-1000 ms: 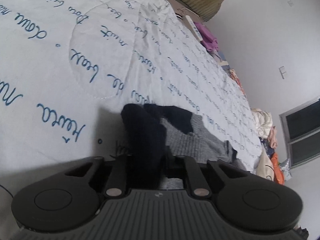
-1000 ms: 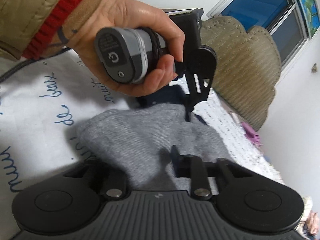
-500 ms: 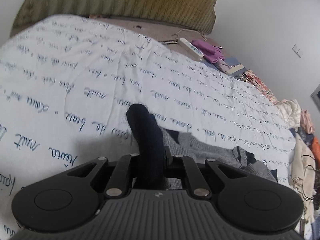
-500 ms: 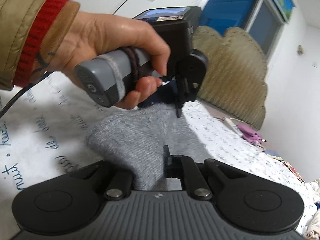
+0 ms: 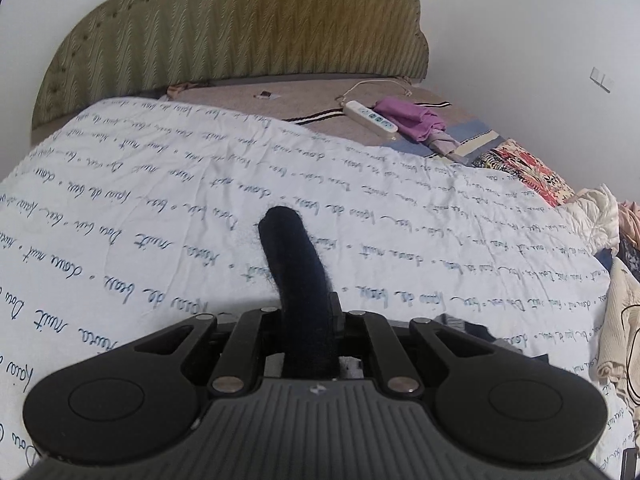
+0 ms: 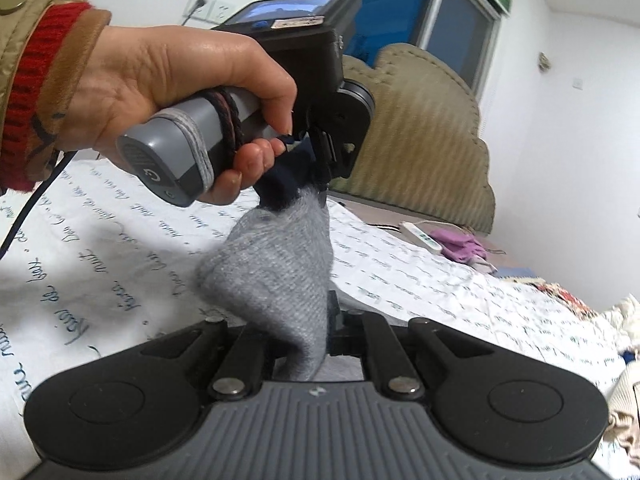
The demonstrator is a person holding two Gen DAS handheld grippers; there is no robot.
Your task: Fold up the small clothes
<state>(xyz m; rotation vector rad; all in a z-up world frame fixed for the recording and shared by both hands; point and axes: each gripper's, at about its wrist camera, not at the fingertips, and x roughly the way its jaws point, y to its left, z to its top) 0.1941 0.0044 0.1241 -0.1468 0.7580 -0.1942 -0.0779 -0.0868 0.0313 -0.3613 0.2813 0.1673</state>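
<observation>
A small grey knit garment (image 6: 276,280) with a dark navy end (image 6: 288,178) hangs stretched in the air between both grippers, above the white bedspread (image 6: 100,264). My left gripper (image 6: 320,176), held by a hand, is shut on the navy end. In the left wrist view the navy end (image 5: 294,272) sticks up between the left gripper's (image 5: 306,320) closed fingers. My right gripper (image 6: 298,344) is shut on the grey end, which fills the space between its fingers.
The bedspread (image 5: 160,216) has blue handwriting print. A padded headboard (image 5: 240,32) stands at the back. A white power strip (image 5: 370,116) and purple cloth (image 5: 412,118) lie near it. A clothes pile (image 5: 608,248) sits at the bed's right edge.
Both grippers have lifted the garment off the bedspread. It lay flat a second ago and now hangs stretched between them. The left wrist view has tilted up toward the headboard.
</observation>
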